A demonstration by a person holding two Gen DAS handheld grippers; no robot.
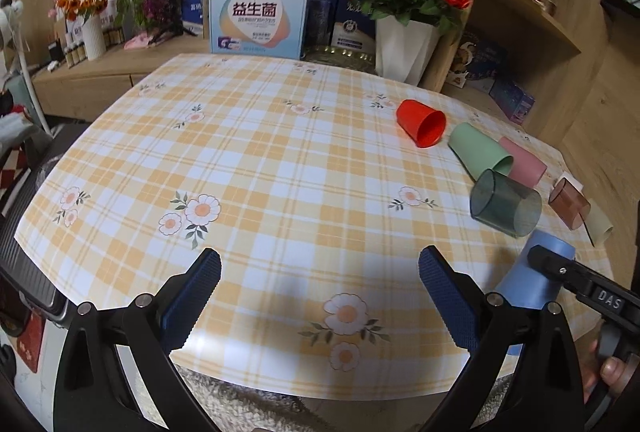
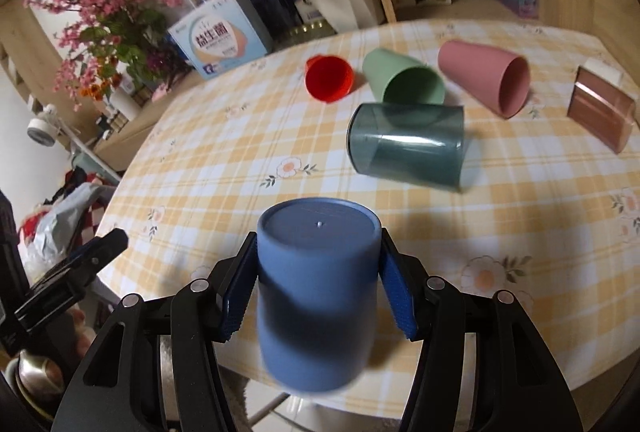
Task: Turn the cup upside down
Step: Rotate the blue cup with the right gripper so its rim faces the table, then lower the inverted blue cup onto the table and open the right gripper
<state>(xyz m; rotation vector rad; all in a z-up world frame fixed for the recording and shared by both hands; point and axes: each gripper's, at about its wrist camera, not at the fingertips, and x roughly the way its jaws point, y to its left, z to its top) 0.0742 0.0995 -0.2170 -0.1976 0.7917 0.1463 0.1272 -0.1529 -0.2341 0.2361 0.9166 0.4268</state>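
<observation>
My right gripper (image 2: 316, 296) is shut on a blue cup (image 2: 316, 296), its flat base pointing away from me, held above the near edge of the checked table (image 2: 224, 160). The left wrist view shows the same blue cup (image 1: 528, 280) at the right with the right gripper's finger on it. My left gripper (image 1: 320, 296) is open and empty, low over the table's front edge. Lying on their sides further back are a red cup (image 2: 328, 78), a green cup (image 2: 402, 80), a dark clear cup (image 2: 408, 146), a pink cup (image 2: 486, 78) and a brown clear cup (image 2: 600, 108).
Behind the table stand a white pot of red roses (image 1: 404, 44), a white and blue box (image 1: 258, 18), a vase of pink flowers (image 1: 94, 36) and a wooden shelf unit (image 1: 532, 12). A cream cup (image 1: 600, 228) lies at the table's right edge.
</observation>
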